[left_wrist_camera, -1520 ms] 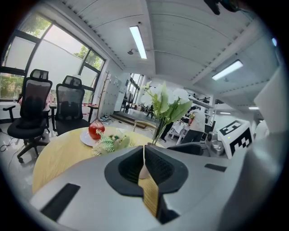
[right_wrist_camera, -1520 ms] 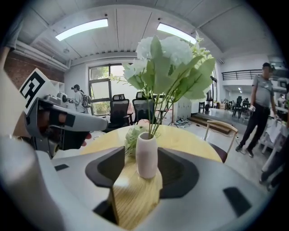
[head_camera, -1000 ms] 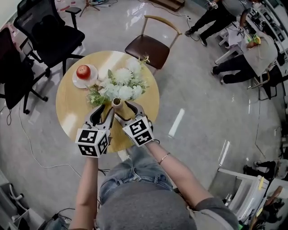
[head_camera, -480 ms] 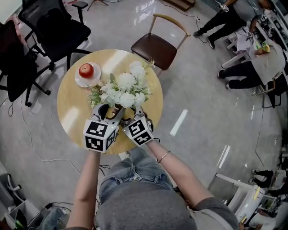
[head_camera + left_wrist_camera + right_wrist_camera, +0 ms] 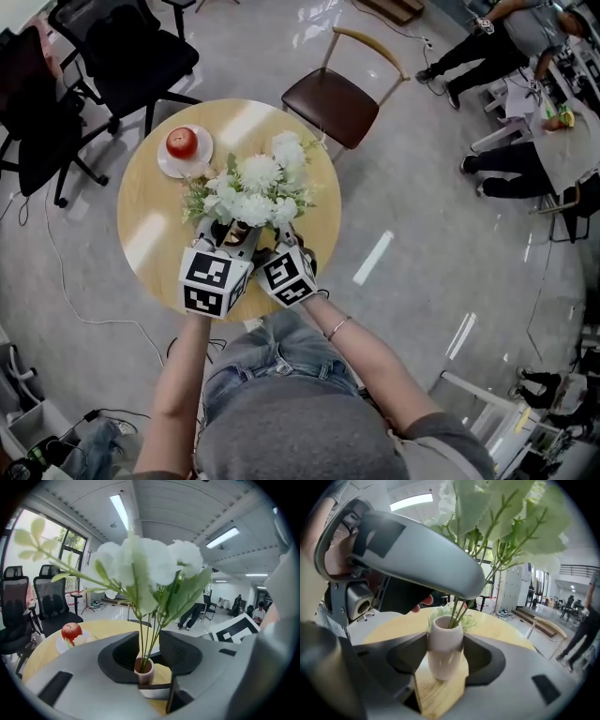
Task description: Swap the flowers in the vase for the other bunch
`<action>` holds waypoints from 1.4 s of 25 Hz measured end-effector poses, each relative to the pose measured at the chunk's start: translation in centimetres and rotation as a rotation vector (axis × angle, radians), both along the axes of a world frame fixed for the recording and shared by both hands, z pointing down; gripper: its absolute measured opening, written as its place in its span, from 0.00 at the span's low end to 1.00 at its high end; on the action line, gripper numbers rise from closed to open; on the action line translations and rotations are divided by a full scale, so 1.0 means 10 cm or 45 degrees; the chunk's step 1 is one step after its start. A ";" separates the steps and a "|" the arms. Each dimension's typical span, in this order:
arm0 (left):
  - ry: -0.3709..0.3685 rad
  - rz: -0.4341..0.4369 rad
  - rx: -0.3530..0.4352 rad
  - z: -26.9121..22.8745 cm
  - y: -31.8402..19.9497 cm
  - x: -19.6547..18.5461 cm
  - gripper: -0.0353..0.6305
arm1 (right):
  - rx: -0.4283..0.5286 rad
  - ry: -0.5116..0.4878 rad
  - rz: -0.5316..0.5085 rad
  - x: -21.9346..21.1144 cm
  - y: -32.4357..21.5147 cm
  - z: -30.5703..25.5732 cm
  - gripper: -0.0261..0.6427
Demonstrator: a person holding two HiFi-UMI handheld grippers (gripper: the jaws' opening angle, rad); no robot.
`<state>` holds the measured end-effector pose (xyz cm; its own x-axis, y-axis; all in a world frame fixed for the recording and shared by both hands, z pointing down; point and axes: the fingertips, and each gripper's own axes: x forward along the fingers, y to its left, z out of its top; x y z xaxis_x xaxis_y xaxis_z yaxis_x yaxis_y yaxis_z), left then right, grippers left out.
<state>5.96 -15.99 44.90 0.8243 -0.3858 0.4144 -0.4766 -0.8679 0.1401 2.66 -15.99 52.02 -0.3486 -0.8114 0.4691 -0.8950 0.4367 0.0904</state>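
Head view: right gripper (image 5: 446, 660) clamps upright vase (image 5: 445, 641); left gripper (image 5: 149, 649), closing, unclenched around stems (image 5: 144, 637).

We've slid our left gripper (image 5: 228, 236) in over the vase (image 5: 445, 653); its jaws have just been closing around the stems (image 5: 149, 638).

One vase (image 5: 445, 651), one bunch of white flowers (image 5: 255, 186), one apple (image 5: 182, 142), one round table (image 5: 150, 239). Farther off, one wooden chair (image 5: 333, 98), two office chairs (image 5: 131, 47).
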 end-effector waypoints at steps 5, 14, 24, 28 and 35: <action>-0.004 -0.028 0.001 -0.02 -0.04 0.09 0.19 | 0.002 -0.017 -0.018 0.04 -0.01 -0.04 0.41; 0.070 -0.135 0.052 -0.28 -0.07 0.14 0.09 | 0.005 -0.025 -0.048 0.10 0.05 -0.04 0.40; 0.262 -0.239 0.048 -0.90 -0.30 0.00 0.09 | -0.005 -0.021 -0.092 0.02 0.04 -0.02 0.40; 0.326 -0.271 0.038 -1.11 -0.36 -0.05 0.09 | -0.002 -0.026 -0.106 0.03 0.04 -0.02 0.40; 0.410 -0.327 0.043 -1.43 -0.41 -0.15 0.09 | -0.002 -0.029 -0.132 0.05 0.03 -0.04 0.40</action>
<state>4.43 -20.11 30.62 0.7849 -0.6048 0.1346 -0.6148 -0.7331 0.2907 3.21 -15.72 51.63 -0.4410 -0.7699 0.4613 -0.8469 0.5272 0.0701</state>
